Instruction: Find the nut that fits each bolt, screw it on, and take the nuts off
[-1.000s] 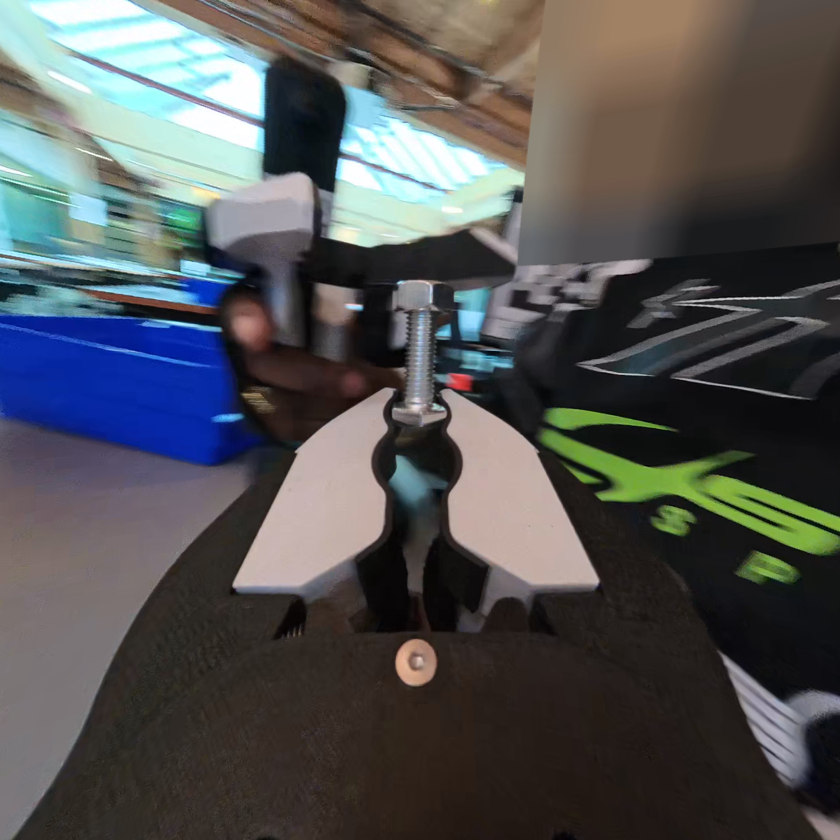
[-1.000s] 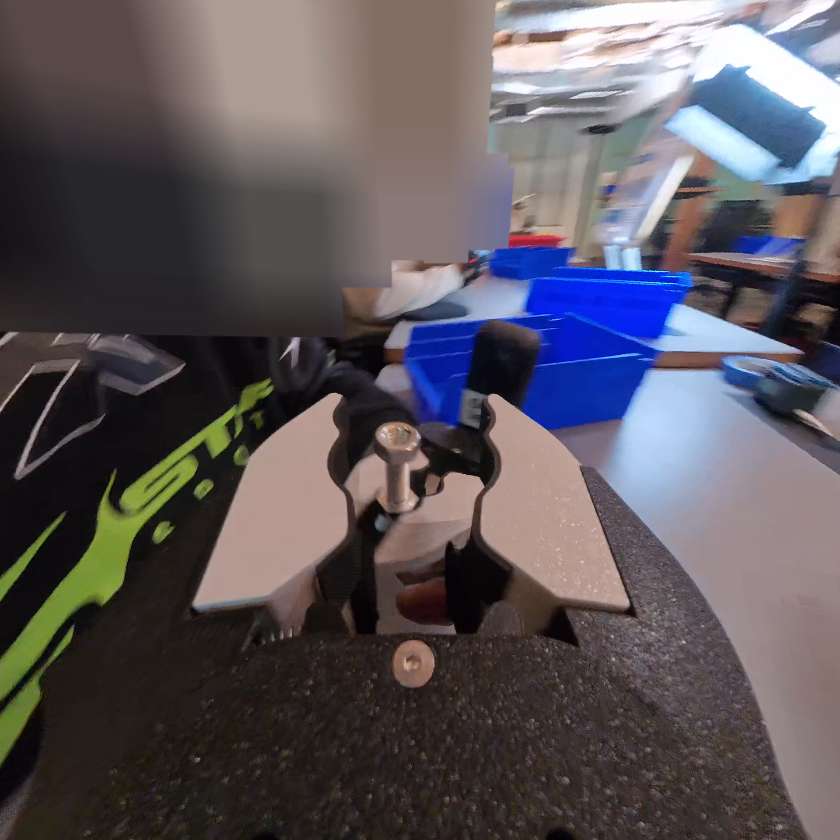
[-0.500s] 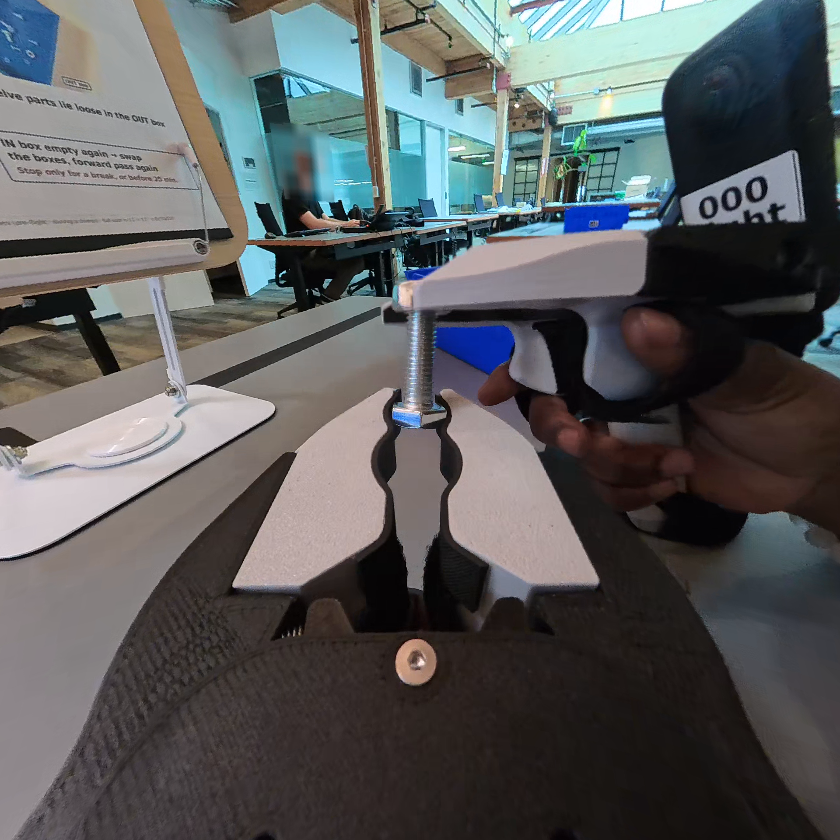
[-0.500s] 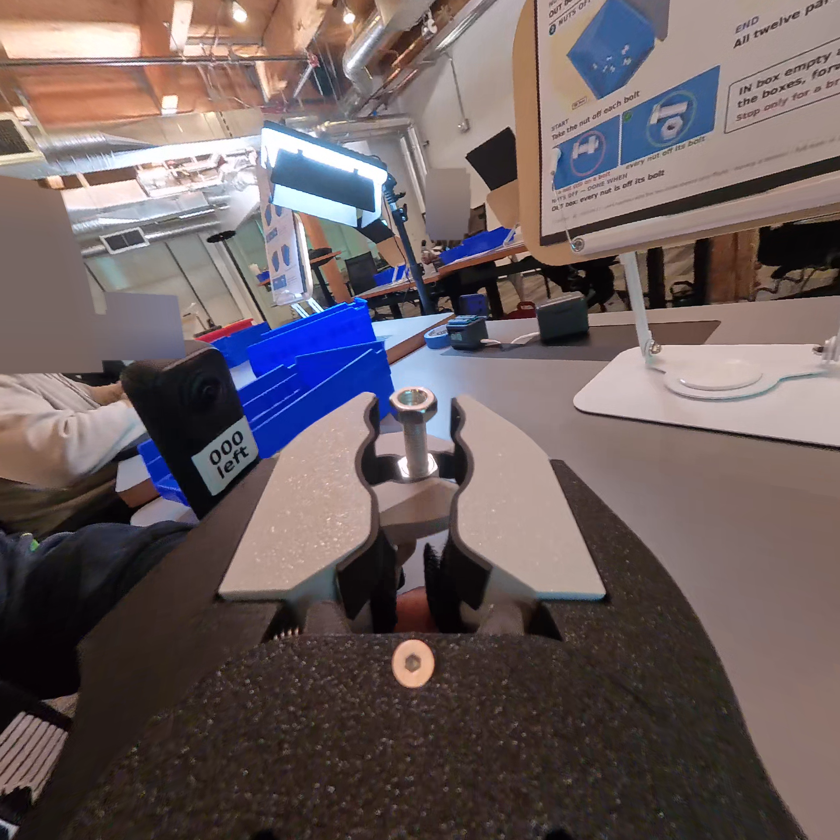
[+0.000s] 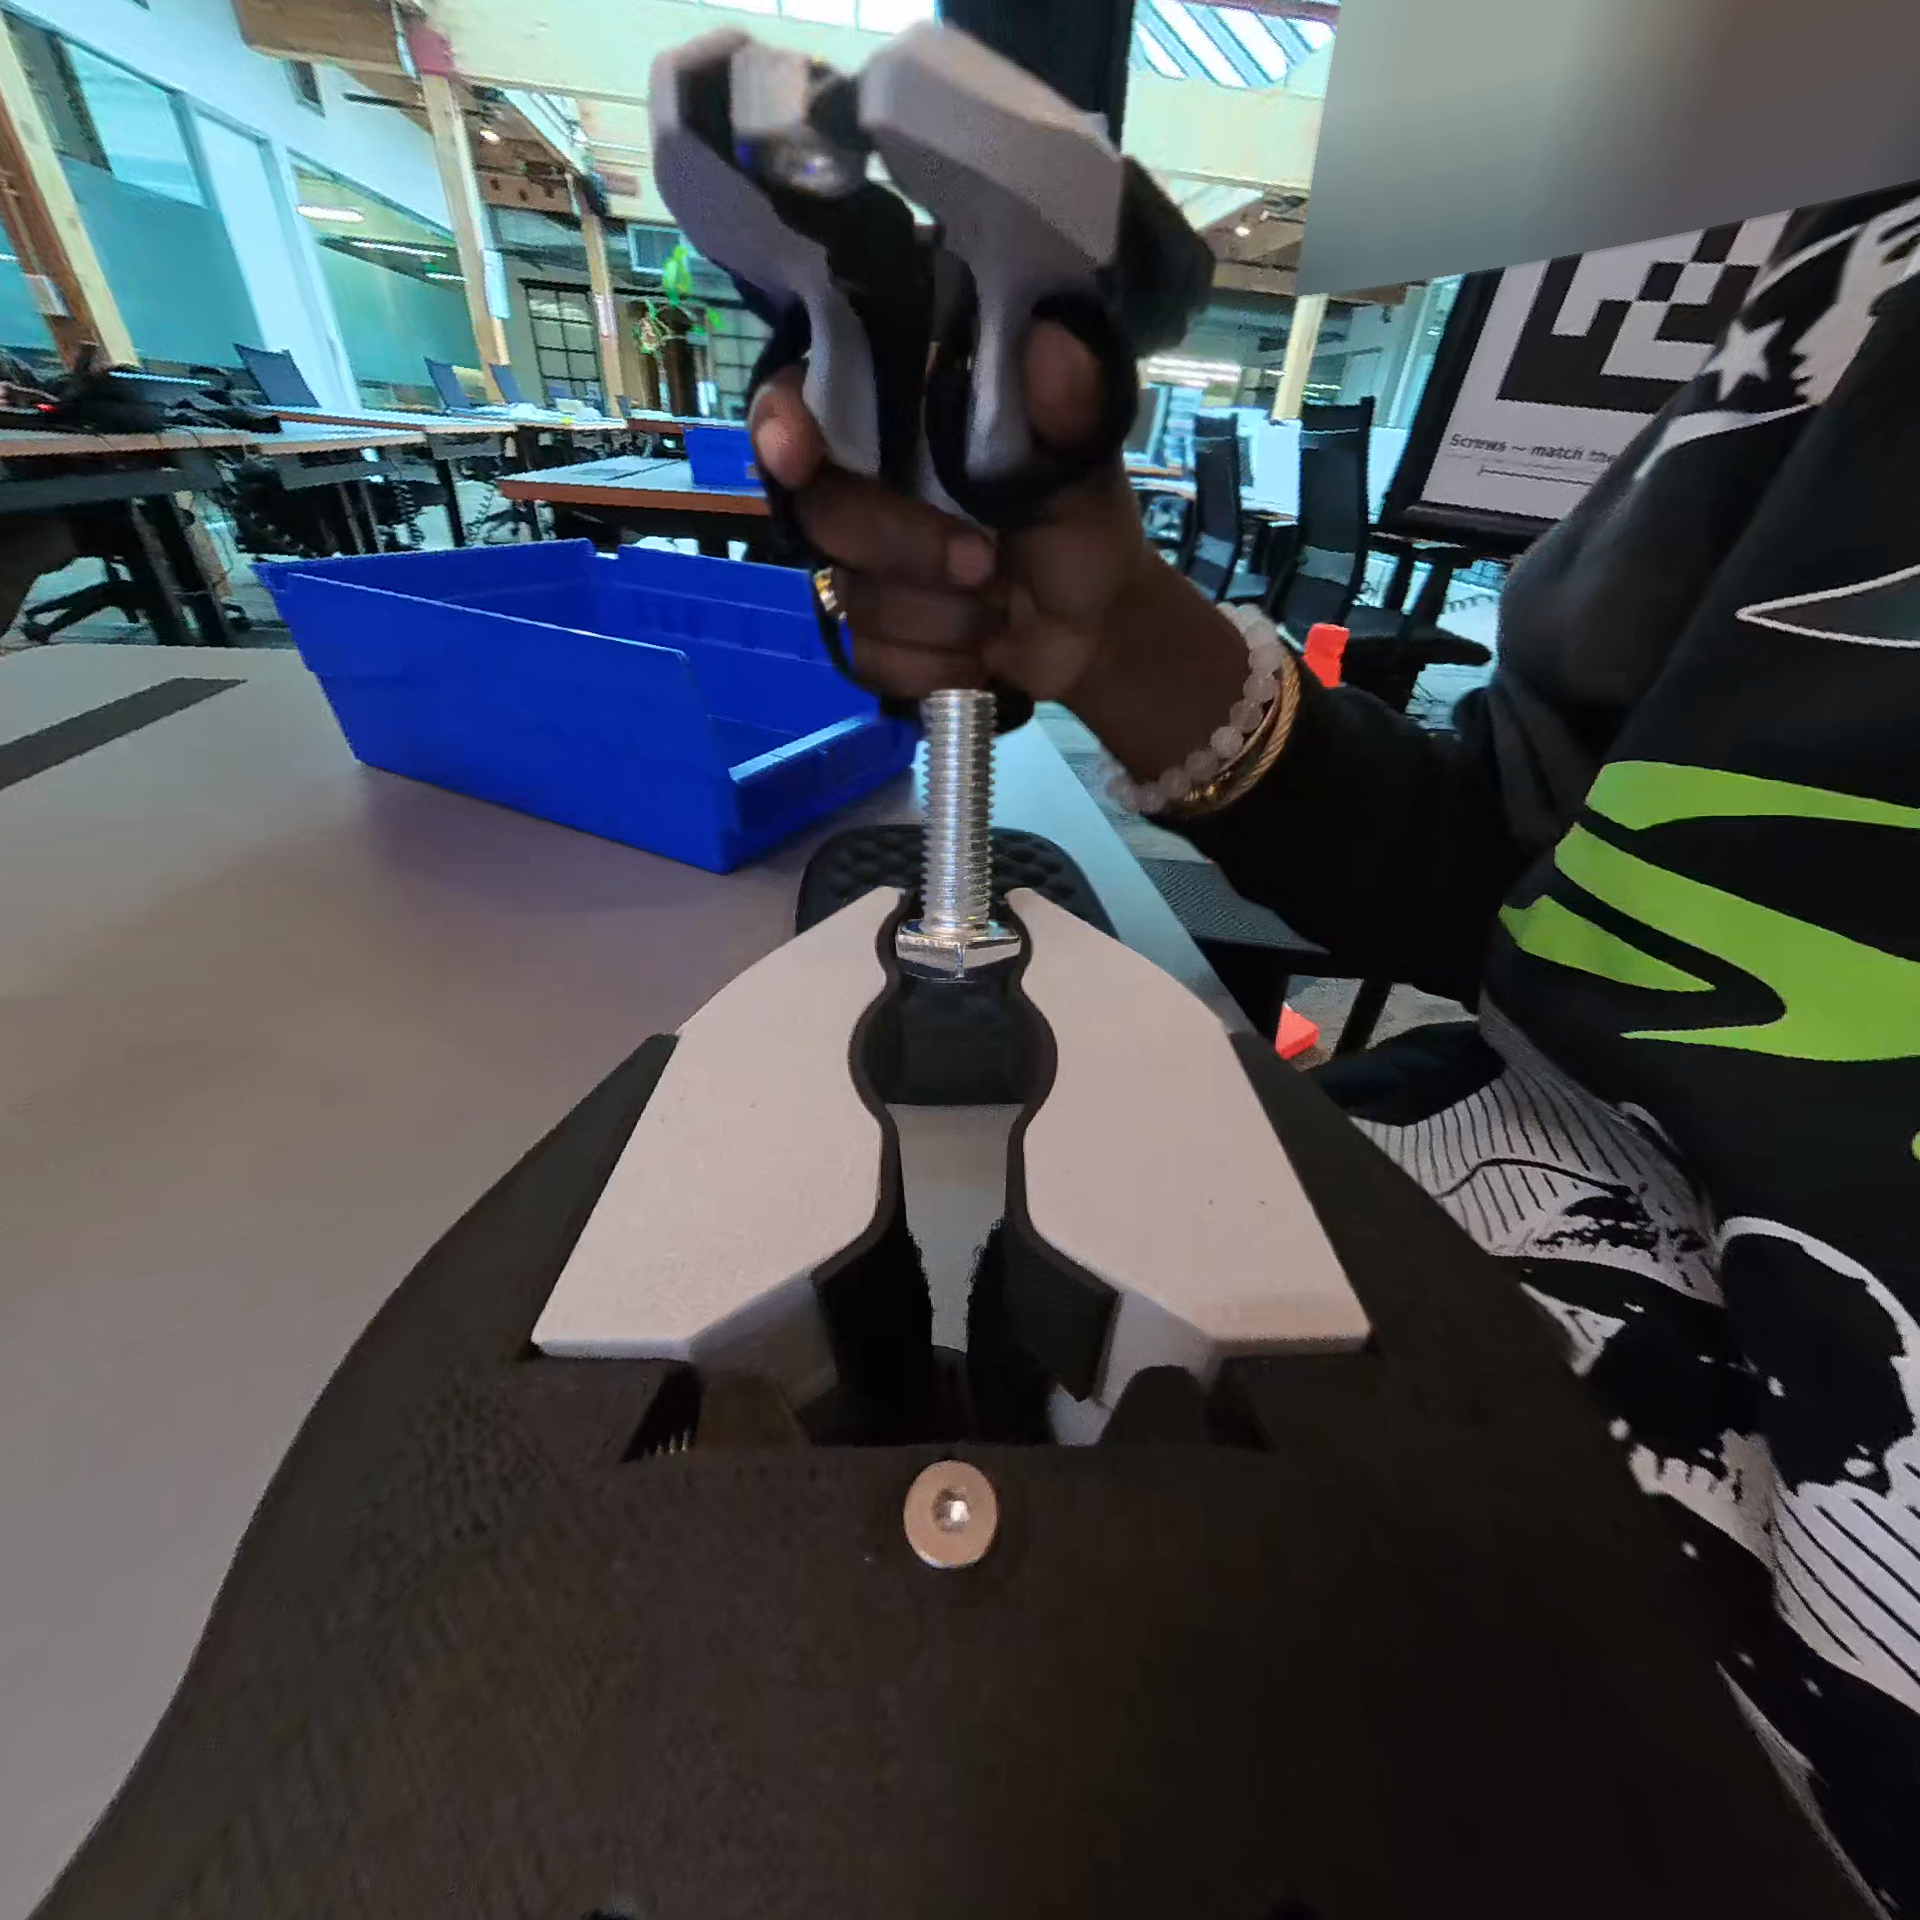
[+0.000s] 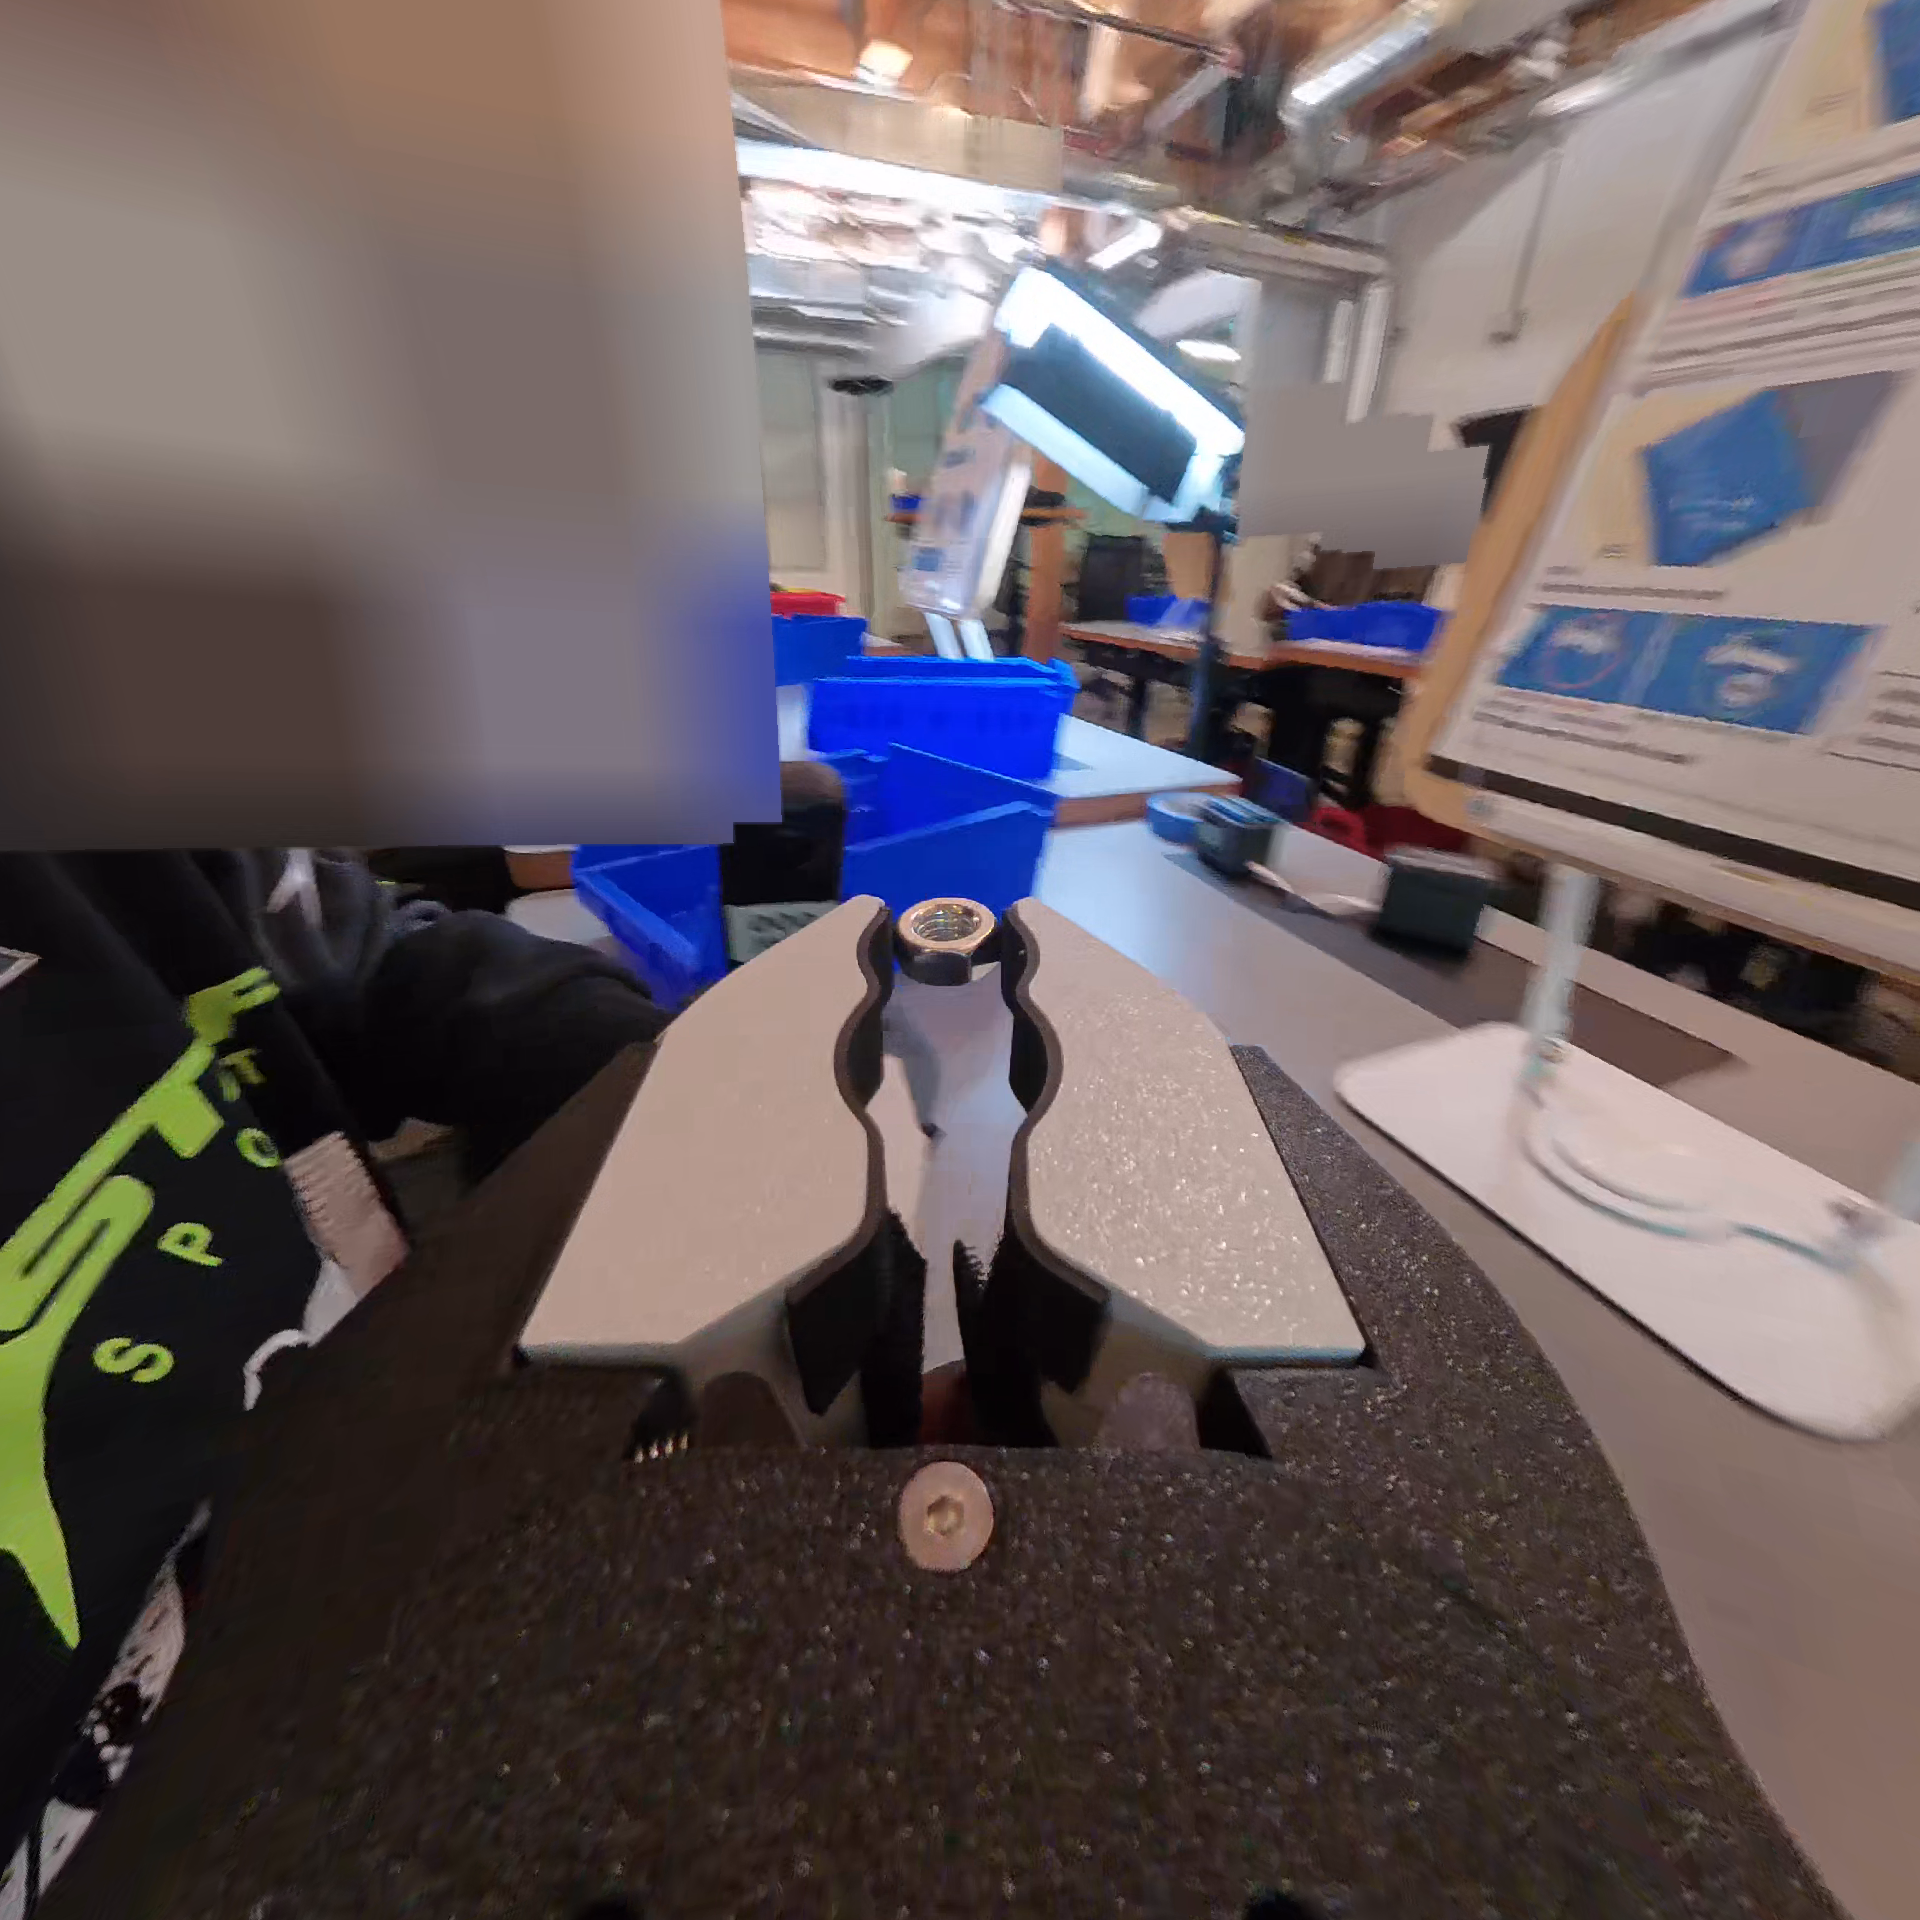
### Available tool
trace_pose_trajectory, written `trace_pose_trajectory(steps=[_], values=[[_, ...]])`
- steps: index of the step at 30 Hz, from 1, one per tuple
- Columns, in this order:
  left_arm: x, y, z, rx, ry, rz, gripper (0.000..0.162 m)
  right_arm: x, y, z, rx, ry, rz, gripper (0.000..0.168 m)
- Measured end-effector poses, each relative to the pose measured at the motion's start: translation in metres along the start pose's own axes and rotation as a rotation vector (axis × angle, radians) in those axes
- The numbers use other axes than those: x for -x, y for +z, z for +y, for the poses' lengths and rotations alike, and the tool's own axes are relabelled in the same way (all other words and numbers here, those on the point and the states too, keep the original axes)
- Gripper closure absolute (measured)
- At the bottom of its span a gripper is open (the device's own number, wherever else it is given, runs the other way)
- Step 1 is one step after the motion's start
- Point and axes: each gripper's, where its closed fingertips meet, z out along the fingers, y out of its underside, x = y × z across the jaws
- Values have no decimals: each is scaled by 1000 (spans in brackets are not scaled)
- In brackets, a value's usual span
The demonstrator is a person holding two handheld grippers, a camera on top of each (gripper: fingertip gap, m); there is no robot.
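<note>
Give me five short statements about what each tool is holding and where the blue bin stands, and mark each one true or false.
1. The left tool is shut on the hexagonal head of a bolt. True.
2. A nut is still screwed on the bolt's thread. False: the visible thread is bare, and the hex nut sits apart, pinched at the tips of the right tool.
3. The right tool is open and holds nothing. False: it is shut on the hex nut.
4. In the left wrist view, the right tool is raised above the bolt's free end. True.
5. The blue bin hangs from a wall rack. False: it stands on the grey table.
</note>
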Motion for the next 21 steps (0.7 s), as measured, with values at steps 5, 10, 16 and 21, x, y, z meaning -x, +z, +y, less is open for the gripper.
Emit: trace_pose_trajectory(steps=[5, 10, 16, 21], values=[[18, -5, -4, -17, -5, -112, 148, -96, -98, 10, 227, 10, 488, 148], [22, -7, -6, -27, -22, -131, 147, -163, -204, 49, 458, 130, 838, 148], [25, -6, -2, 0, 19, -160, 147, -179, -254, 125, 767, 385, 938, 148], [27, -7, -5, -17, 22, -176, 147, -174, -264, 160, 930, 531, 941, 147]])
